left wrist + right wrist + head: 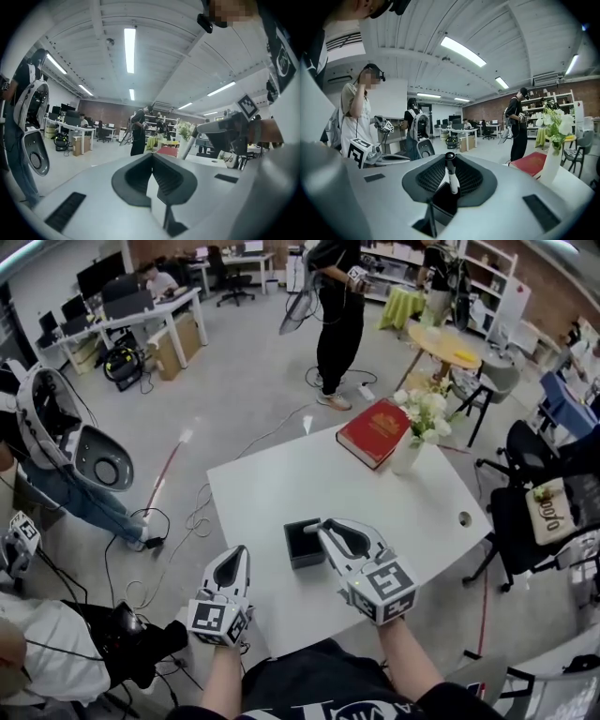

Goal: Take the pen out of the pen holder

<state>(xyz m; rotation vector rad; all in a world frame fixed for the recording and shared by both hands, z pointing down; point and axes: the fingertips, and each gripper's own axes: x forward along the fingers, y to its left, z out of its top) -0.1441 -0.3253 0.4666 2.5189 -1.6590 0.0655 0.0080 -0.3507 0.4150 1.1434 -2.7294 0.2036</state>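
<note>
Only from the head view: white table (281,488), left gripper (238,557) at its near corner, right gripper (322,527) over the black pen holder (302,547). In the left gripper view, jaws pressed together on nothing. In the right gripper view alone, 1 white pen (451,174) pinched upright between the jaws.

The pen holder (302,545) stands on the table (272,488), book (375,432) and vase (406,457) behind it.

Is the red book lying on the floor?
No, the red book lies on the white table, right beside the vase of flowers.
</note>
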